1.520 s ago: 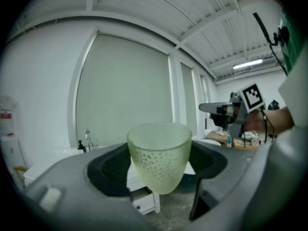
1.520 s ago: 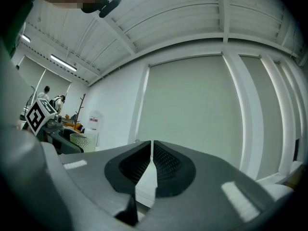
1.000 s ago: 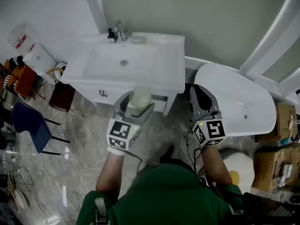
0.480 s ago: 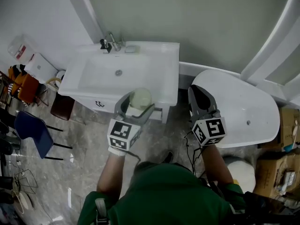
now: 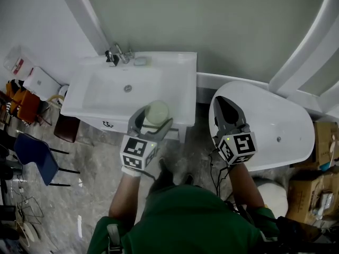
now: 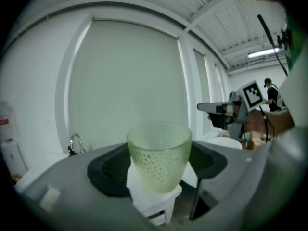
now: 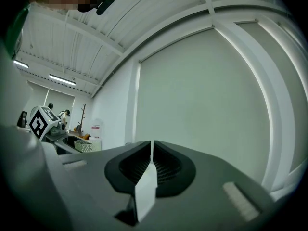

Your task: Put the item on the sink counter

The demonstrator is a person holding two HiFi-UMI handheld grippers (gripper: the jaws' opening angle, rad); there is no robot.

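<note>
Gripping an upright, pale green dimpled cup (image 6: 159, 154) between widely spread jaws, the left gripper (image 5: 153, 119) is held out from the person's green-sleeved body, with the dark pads pressing the cup's sides and its open mouth facing up. Beside it, the right gripper (image 5: 222, 102) has its jaws brought together with nothing between them, and it hangs over the near rim of a white bathtub (image 5: 280, 112). The cup is in the air, not resting on anything. From the head view it lies over the front edge of the white sink (image 5: 180, 81), toward the sink's right side. Beyond the cup, the basin has a drain in its middle. At the back left corner stands a chrome faucet (image 5: 117, 53), with a small pale object (image 5: 140, 61) just beside it on the ledge. A blue chair (image 5: 33, 150) sits on the marbled floor well to the left, and cardboard boxes (image 5: 312, 180) are stacked at the far right.
</note>
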